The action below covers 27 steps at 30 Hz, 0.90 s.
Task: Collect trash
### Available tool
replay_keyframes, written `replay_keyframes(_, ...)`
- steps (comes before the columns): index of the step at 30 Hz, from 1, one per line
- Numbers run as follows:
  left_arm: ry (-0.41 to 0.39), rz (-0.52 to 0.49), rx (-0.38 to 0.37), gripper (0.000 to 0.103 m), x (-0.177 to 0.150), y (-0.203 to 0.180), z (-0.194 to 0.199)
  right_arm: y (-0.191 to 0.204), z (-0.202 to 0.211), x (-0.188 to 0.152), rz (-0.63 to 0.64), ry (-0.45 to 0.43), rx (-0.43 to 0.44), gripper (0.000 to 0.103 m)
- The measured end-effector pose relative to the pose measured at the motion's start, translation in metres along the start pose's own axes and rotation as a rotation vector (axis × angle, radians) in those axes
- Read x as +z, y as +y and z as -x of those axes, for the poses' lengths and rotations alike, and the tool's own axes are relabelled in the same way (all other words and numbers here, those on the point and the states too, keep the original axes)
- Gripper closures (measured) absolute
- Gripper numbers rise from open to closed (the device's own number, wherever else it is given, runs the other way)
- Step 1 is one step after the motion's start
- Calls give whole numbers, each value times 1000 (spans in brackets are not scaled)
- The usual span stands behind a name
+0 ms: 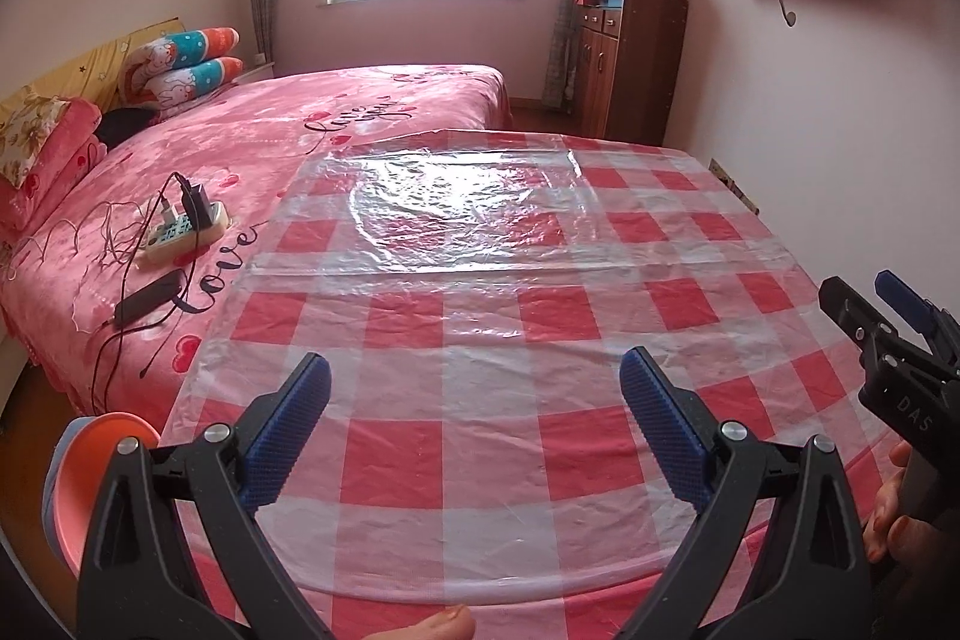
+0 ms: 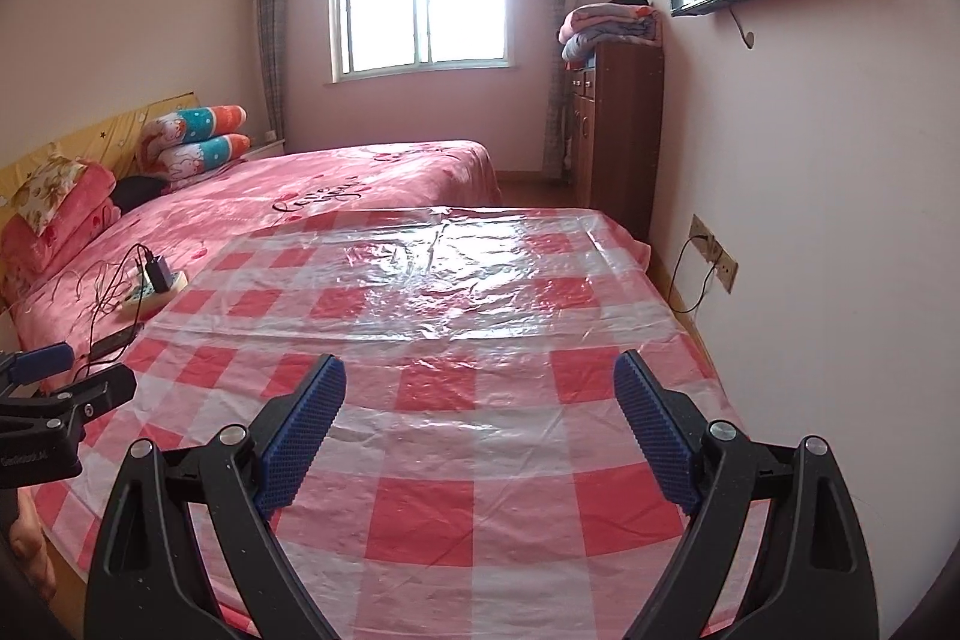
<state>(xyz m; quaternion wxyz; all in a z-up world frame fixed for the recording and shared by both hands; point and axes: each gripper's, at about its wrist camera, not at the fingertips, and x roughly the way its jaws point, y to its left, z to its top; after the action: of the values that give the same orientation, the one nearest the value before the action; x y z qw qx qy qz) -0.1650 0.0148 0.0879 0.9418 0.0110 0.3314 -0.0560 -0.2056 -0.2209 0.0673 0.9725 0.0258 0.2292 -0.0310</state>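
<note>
Pink bedroom, red-and-white checked bench [image 1: 480, 460] under clear plastic film [image 1: 468, 208]; left tool [image 1: 474, 415] and right tool [image 2: 480, 415] both gape empty. No trash visible; pads could snag film.

Right tongs [image 2: 480, 400] gaping over the checked worktop [image 2: 480, 328]

Blue pads [image 2: 303, 439] spread wide, holding nothing; left tongs [image 2: 66, 370] show at the left edge, bed [image 2: 336, 184] behind.

Orange-and-blue bowl [image 1: 90, 484] half behind the left gripper's fingers [image 1: 288, 436]; table's [image 1: 540, 550] near edge cut off.
</note>
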Motion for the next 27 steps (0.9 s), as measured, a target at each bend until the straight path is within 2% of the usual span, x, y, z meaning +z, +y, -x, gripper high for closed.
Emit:
replay_keyframes(15,21,-8,3,6,-3,-7,-9,-3,-7,-2,-9,14,5,11)
replay_keyframes(18,27,-9,-16,6,-5,-7,-16,-4,-14,-3,-6,29,7,11)
replay_keyframes(24,77,29,-40,6,-8,-3,-41,-8,-40,-6,-45,119,47,9)
replay_keyframes(27,118,40,-27,6,-10,-4,-60,-13,-57,-8,-76,180,61,9)
